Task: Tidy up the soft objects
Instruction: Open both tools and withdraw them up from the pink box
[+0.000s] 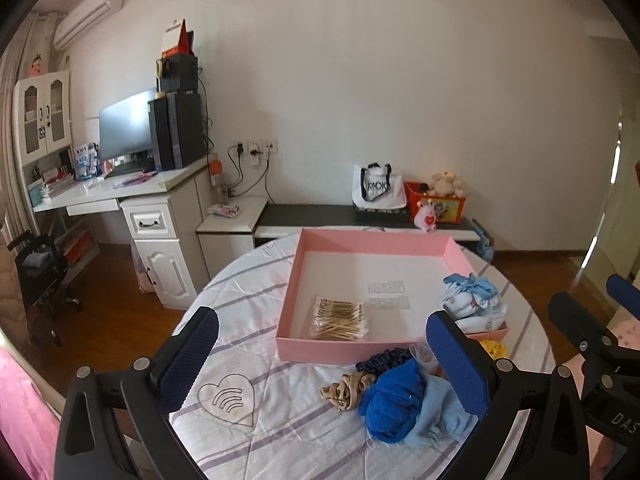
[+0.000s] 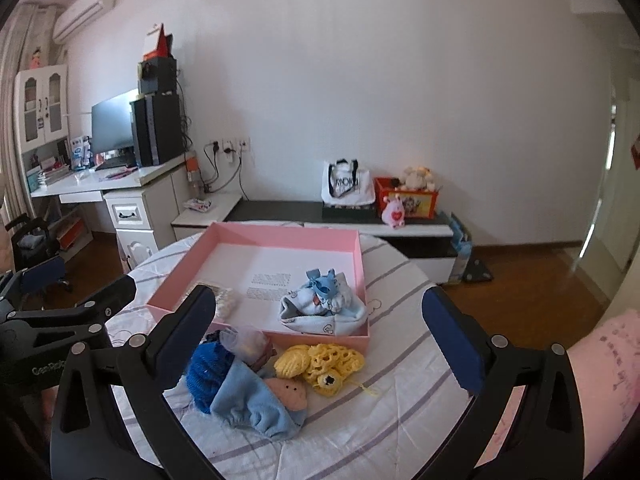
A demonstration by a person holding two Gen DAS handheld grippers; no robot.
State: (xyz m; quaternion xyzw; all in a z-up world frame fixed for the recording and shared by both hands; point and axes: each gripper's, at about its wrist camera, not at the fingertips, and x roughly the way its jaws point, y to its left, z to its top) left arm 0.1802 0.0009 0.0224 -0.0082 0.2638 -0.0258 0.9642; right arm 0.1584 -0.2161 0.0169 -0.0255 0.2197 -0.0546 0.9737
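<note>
A pink tray (image 1: pixel 352 240) (image 2: pixel 360 264) sits on the round table. Inside it lie a pack of cotton swabs (image 1: pixel 340 318) and a bundled white-and-blue baby garment (image 1: pixel 474 300) (image 2: pixel 324 306) at its near right corner. In front of the tray lies a pile: a dark blue knit piece (image 1: pixel 394 400) (image 2: pixel 208 372), a light blue cloth (image 1: pixel 440 416) (image 2: pixel 252 404), a beige scrunchie (image 1: pixel 346 390) and a yellow crochet piece (image 2: pixel 320 364). My left gripper (image 1: pixel 324 364) is open above the table, left of the pile. My right gripper (image 2: pixel 320 348) is open above the yellow piece.
The table wears a white cloth with purple stripes (image 1: pixel 248 292). Beyond it stand a desk with a monitor (image 1: pixel 126 128), a low dark bench (image 1: pixel 312 212) with a tote bag (image 1: pixel 378 190) and toys. A pink sleeve (image 2: pixel 608 384) shows at the right.
</note>
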